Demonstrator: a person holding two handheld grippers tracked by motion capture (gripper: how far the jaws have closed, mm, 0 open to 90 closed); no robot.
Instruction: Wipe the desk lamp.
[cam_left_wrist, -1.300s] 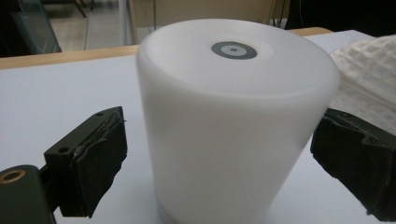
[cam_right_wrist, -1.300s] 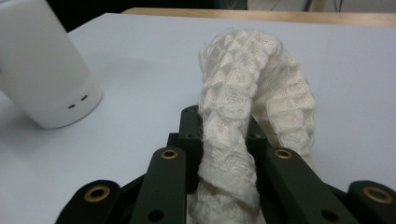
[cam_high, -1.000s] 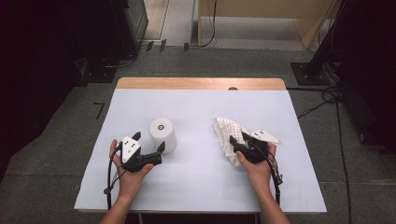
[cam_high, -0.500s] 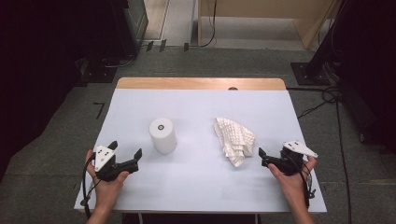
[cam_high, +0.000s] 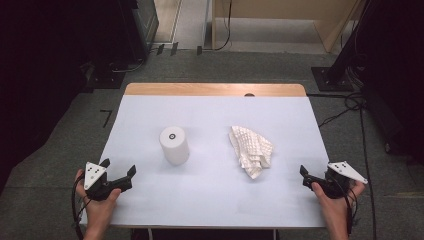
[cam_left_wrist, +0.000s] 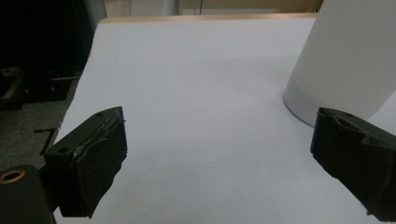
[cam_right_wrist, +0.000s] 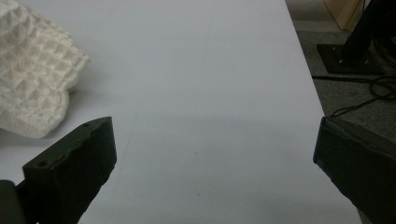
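White tabletop (cam_high: 210, 200), roll (cam_high: 174, 145) & cloth (cam_high: 251, 150) mid; claws near corners

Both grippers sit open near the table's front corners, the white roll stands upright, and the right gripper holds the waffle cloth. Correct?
Not quite: the right gripper holds nothing. The right gripper view shows its jaws wide apart over bare table, and the waffle cloth lies loose beside the roll. The left gripper is open too.

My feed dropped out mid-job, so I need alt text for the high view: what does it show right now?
A white cylindrical paper roll stands upright left of a crumpled white waffle-textured cloth on the white-topped table. Apart from both, near the table's front corners, the left hand-held gripper and right hand-held gripper are open and empty.
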